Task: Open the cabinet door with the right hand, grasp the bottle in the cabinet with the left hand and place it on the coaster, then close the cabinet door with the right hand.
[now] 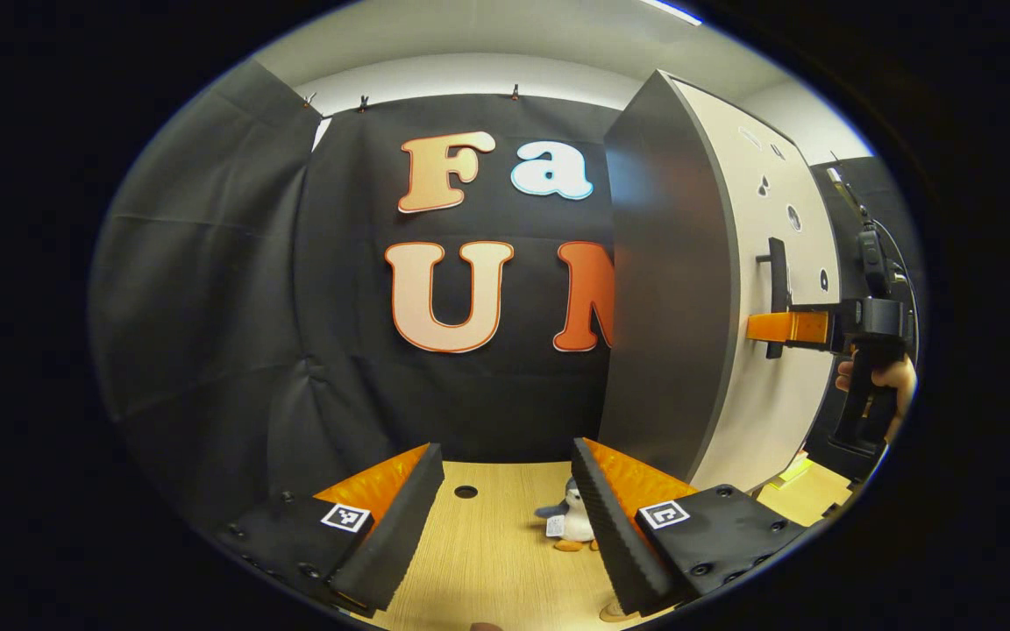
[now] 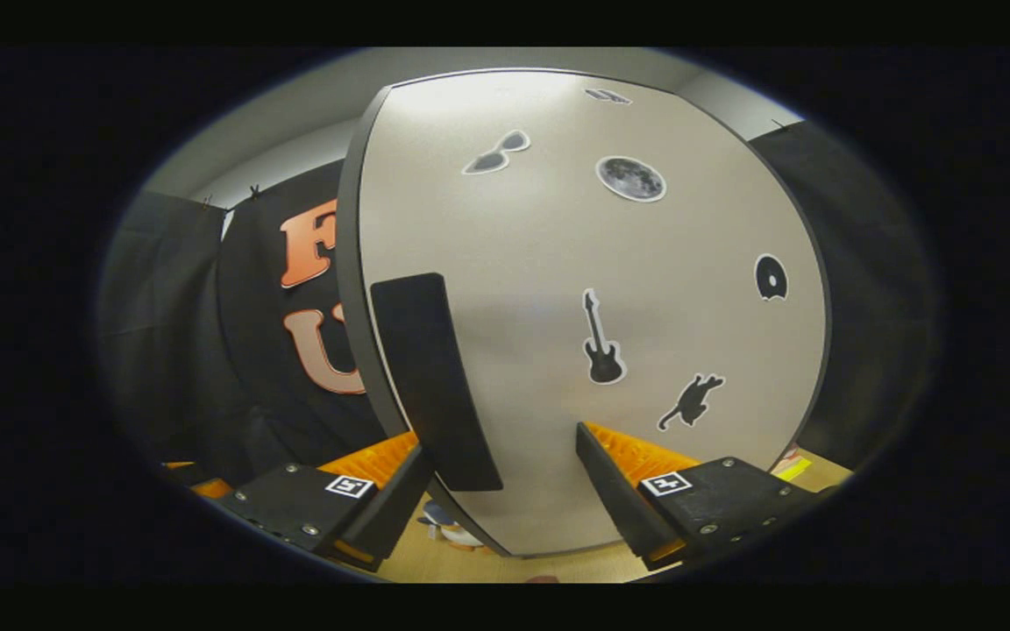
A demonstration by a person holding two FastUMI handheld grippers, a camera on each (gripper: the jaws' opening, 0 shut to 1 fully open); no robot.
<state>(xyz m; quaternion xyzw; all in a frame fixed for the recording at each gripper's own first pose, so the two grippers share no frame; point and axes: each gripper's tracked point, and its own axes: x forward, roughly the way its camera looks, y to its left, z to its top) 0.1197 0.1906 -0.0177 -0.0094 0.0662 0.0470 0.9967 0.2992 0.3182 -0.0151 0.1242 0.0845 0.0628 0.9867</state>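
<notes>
Clearly the step in hand is the door: the cabinet door [image 2: 593, 289] takes up most of the right gripper view, pale and dotted with stickers, and I judge it shut or close to it. To open it well, the right tool [image 2: 501, 491] should close around the handle [image 2: 430, 377], a dark upright bar at left of centre, then pull along the hinge's arc rather than straight back. That tool's fingers stand spread, the handle just inside the left one; contact I cannot tell. In the left gripper view the left tool [image 1: 505, 526] hangs released over the bench [image 1: 487, 561], grasping nothing, a small toy penguin [image 1: 571, 521] beyond it. Bottle and coaster: I cannot place them.
</notes>
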